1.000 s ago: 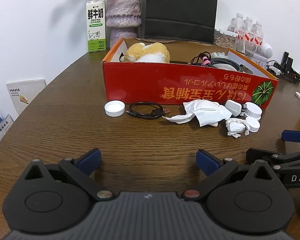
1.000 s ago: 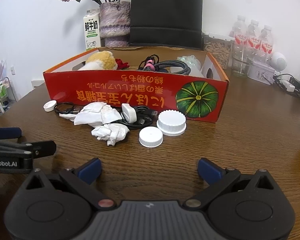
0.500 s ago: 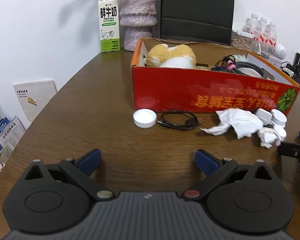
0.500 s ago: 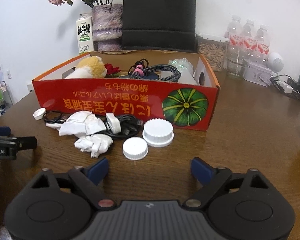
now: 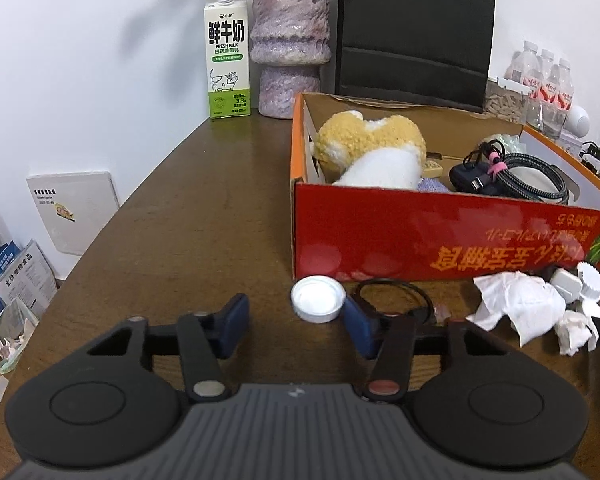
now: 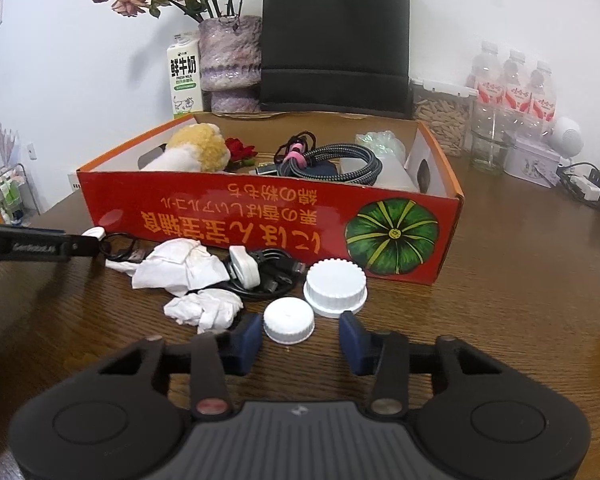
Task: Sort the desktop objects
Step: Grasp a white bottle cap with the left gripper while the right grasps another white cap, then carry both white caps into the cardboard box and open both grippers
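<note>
A red cardboard box holds a plush toy, cables and small items. In front of it lie a white cap, a black cable loop, crumpled tissues, a white charger and two more white caps. My left gripper is open, just short of the leftmost cap. My right gripper is open, its fingers either side of the small cap in front of the box.
A milk carton, a purple vase and a black bag stand behind the box. Water bottles, a food jar and a tin stand at the right. The table's left edge drops to papers on the floor.
Both grippers moved forward toward the items in front of the box. The left one also shifted left to the leftmost cap; the right one closed in on the small cap.
</note>
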